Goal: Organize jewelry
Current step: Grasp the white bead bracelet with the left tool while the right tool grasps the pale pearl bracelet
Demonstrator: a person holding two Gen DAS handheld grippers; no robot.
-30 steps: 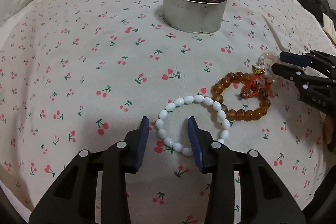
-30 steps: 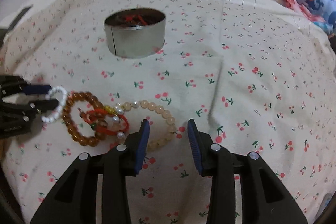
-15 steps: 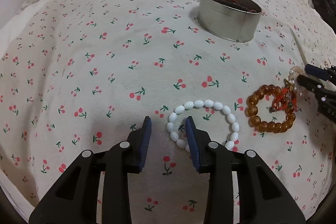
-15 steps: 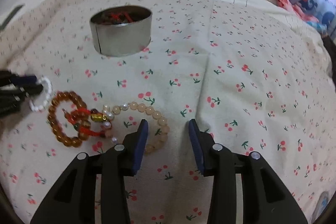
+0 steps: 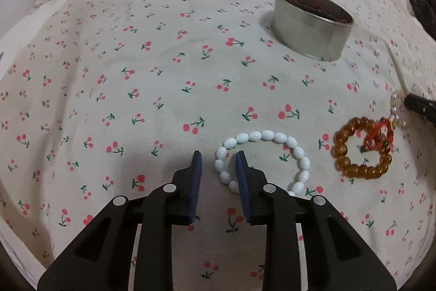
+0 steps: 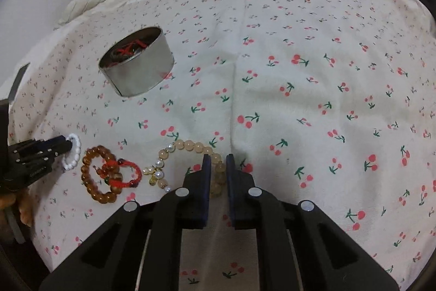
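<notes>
L gripper [image 5: 217, 156] has its jaws closing around the near-left beads of the white bracelet [image 5: 268, 135]; small gaps remain, no grip yet. R gripper [image 6: 218, 158] is closing on the peach bead bracelet [image 6: 190, 146], pads look pressed on its beads. Between them lie the amber bracelet [image 5: 344, 146] w/ red cord [image 6: 128, 179]. Farther on the cherry-print sheet [image 5: 163, 67] stands the metal tin [image 5: 308, 32].

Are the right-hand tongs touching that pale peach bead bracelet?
Touching. In the right wrist view, the right tongs are closing on the peach bracelet, with its beads pinched between both blue pads.
</notes>
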